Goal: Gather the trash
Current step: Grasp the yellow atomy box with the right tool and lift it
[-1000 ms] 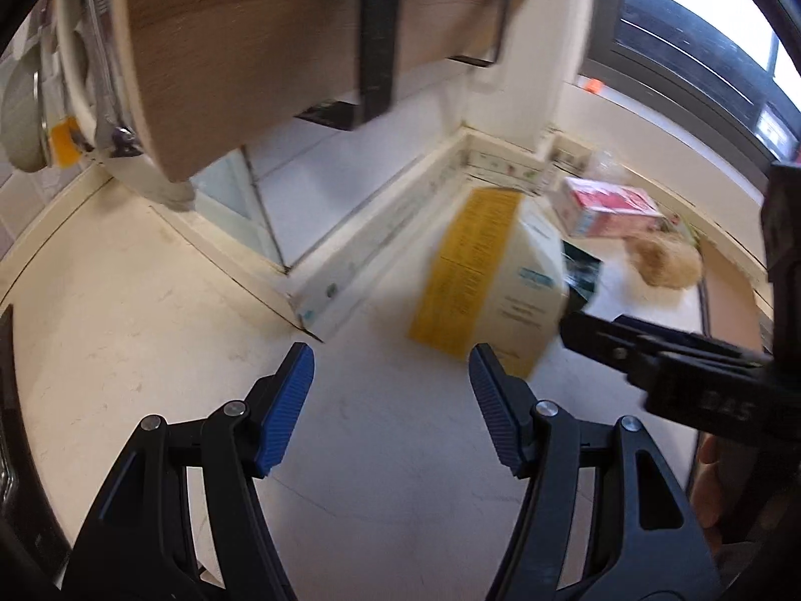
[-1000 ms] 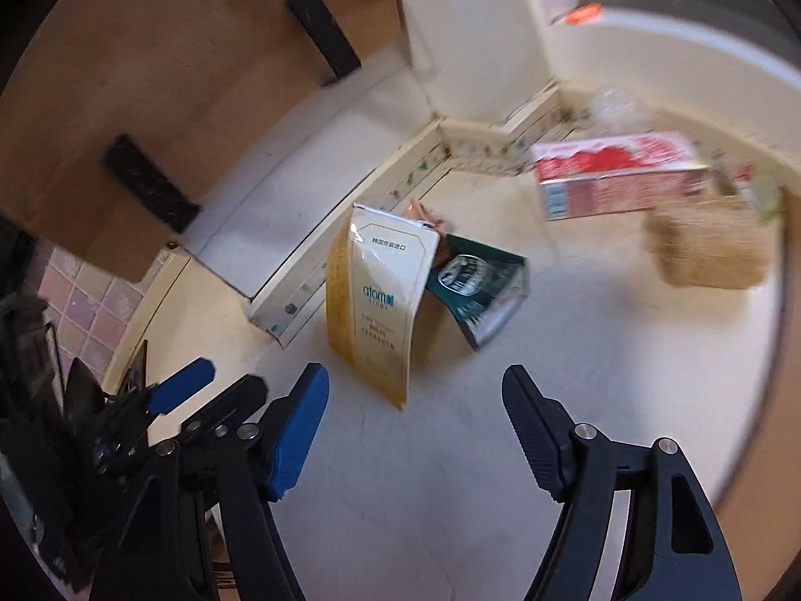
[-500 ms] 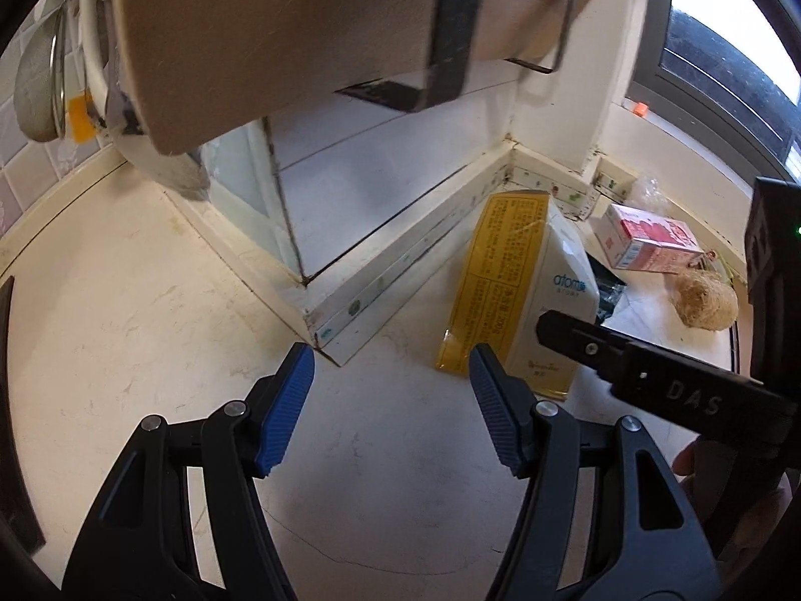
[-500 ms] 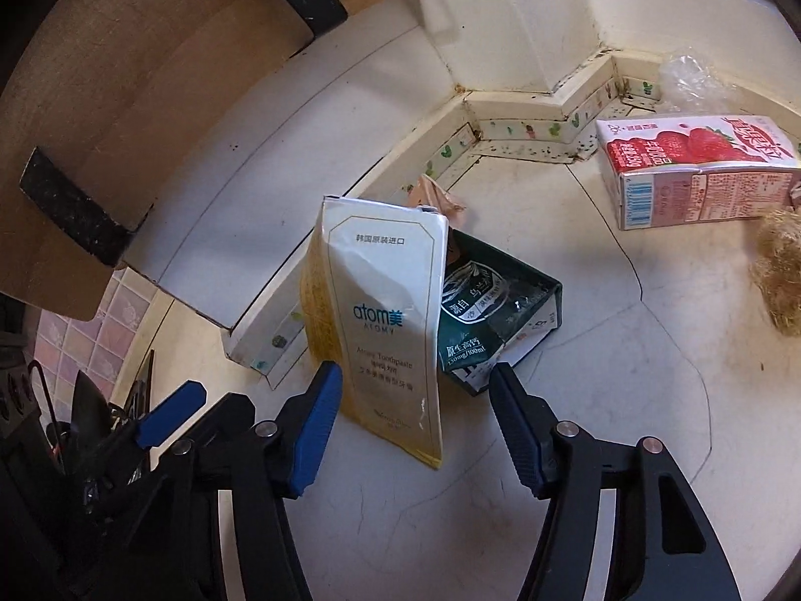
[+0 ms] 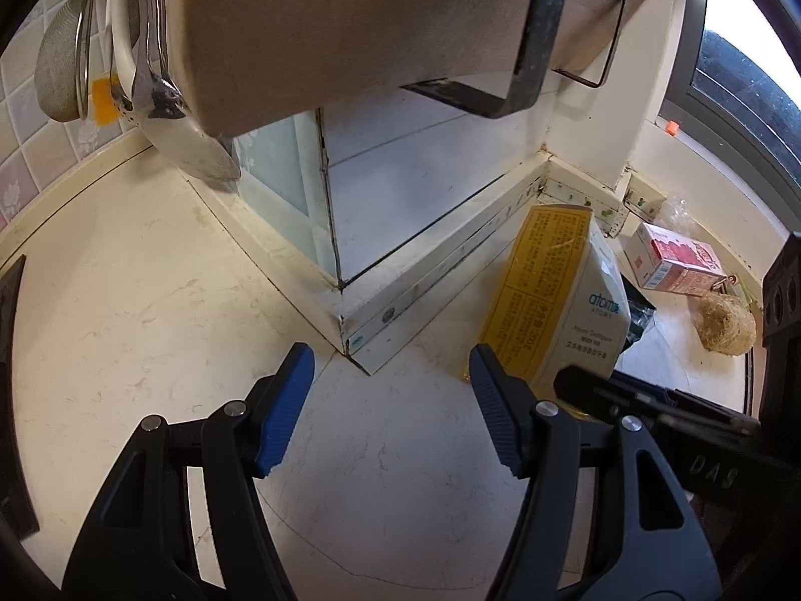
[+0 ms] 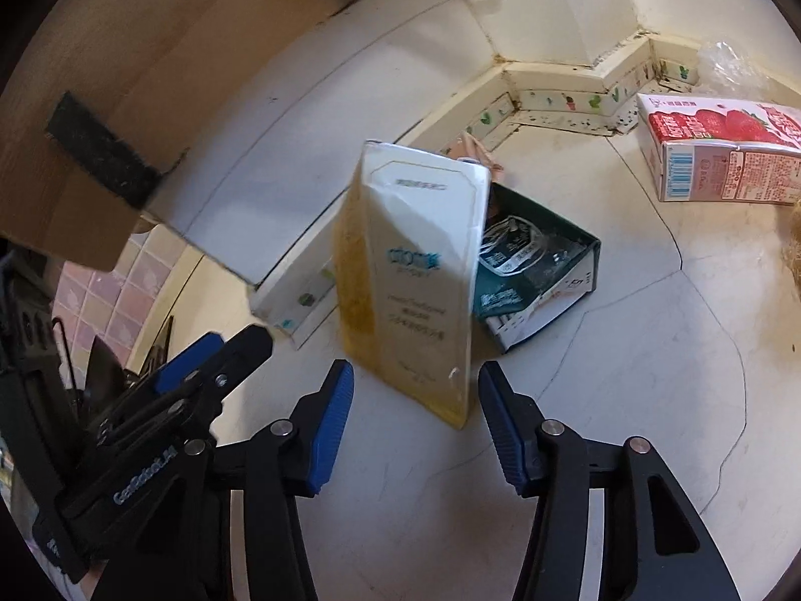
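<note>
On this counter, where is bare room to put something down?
Bare counter lies left of the wall corner, towards the tiled wall. More lies right of the green box, below the strawberry carton. Crowded: around the yellow-white toothpaste box, by the corner.

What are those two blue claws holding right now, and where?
Nothing yet. The right gripper is closing around the base of the yellow-and-white box without touching it; the left gripper is open and empty.
</note>
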Action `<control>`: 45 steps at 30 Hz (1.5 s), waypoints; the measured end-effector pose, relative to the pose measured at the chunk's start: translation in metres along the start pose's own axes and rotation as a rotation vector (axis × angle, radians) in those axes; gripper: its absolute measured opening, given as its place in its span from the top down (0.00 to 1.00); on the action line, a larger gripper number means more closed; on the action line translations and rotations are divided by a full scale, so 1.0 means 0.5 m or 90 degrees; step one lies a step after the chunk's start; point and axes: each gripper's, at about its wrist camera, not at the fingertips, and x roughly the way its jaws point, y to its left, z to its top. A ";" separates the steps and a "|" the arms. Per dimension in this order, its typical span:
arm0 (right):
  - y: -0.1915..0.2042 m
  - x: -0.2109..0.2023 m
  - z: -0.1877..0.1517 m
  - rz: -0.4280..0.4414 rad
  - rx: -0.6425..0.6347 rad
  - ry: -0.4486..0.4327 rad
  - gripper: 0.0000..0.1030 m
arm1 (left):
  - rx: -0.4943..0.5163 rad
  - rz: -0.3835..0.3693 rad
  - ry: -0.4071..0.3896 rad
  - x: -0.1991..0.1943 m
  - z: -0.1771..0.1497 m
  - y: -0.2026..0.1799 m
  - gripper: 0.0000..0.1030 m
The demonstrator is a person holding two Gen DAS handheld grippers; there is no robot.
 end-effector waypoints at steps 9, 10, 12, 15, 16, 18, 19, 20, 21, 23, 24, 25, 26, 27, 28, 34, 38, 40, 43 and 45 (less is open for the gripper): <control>-0.003 0.034 0.033 0.047 -0.005 -0.012 0.56 | -0.013 0.000 -0.001 0.007 0.000 0.015 0.40; -0.002 0.037 0.036 0.054 -0.004 -0.015 0.57 | -0.013 0.000 -0.001 0.007 0.001 0.016 0.40; 0.001 0.041 0.044 0.064 -0.002 -0.020 0.62 | -0.012 0.000 -0.003 0.005 0.001 0.016 0.40; 0.015 0.034 0.045 0.083 -0.013 -0.036 0.86 | -0.011 -0.001 -0.007 0.000 0.003 0.013 0.40; 0.020 0.030 0.044 0.082 -0.019 -0.043 0.89 | -0.009 -0.003 -0.008 -0.002 0.004 0.011 0.40; 0.030 0.015 0.039 0.084 -0.032 -0.058 0.93 | -0.002 -0.008 -0.011 -0.008 0.003 0.004 0.40; 0.035 0.004 0.036 0.080 -0.039 -0.069 0.94 | 0.000 -0.011 -0.012 -0.012 0.002 -0.001 0.40; 0.039 -0.010 0.033 0.071 -0.047 -0.079 0.95 | 0.003 -0.015 -0.014 -0.016 0.002 -0.006 0.40; 0.043 -0.025 0.030 0.070 -0.054 -0.089 0.98 | 0.005 -0.020 -0.016 -0.021 0.002 -0.011 0.40; 0.047 -0.058 0.025 0.069 -0.059 -0.108 0.98 | 0.009 -0.033 -0.018 -0.032 0.002 -0.024 0.40; 0.049 -0.077 0.023 0.068 -0.063 -0.119 0.98 | 0.011 -0.038 -0.018 -0.037 0.003 -0.031 0.40; 0.052 -0.099 0.019 0.065 -0.068 -0.133 0.98 | 0.012 -0.043 -0.017 -0.039 0.004 -0.037 0.40; 0.052 -0.115 0.016 0.061 -0.072 -0.142 0.98 | 0.012 -0.051 -0.014 -0.043 0.006 -0.045 0.40; 0.051 -0.131 0.014 0.054 -0.076 -0.152 0.98 | 0.012 -0.056 -0.012 -0.045 0.008 -0.052 0.40; 0.048 -0.151 0.011 0.046 -0.077 -0.165 0.98 | 0.012 -0.062 -0.009 -0.045 0.011 -0.061 0.40; -0.002 -0.244 0.006 -0.004 -0.037 -0.236 0.98 | 0.021 -0.080 0.002 -0.036 0.029 -0.123 0.39; -0.046 -0.300 -0.011 -0.036 -0.005 -0.278 0.98 | 0.020 -0.096 0.020 -0.014 0.051 -0.172 0.39; -0.069 -0.317 -0.018 -0.047 0.008 -0.285 0.98 | 0.013 -0.102 0.035 0.001 0.064 -0.192 0.39; -0.112 -0.330 -0.018 -0.066 0.029 -0.288 0.98 | 0.000 -0.110 0.058 0.023 0.085 -0.224 0.39; -0.133 -0.332 -0.021 -0.076 0.045 -0.287 0.98 | 0.000 -0.103 0.067 0.041 0.097 -0.246 0.39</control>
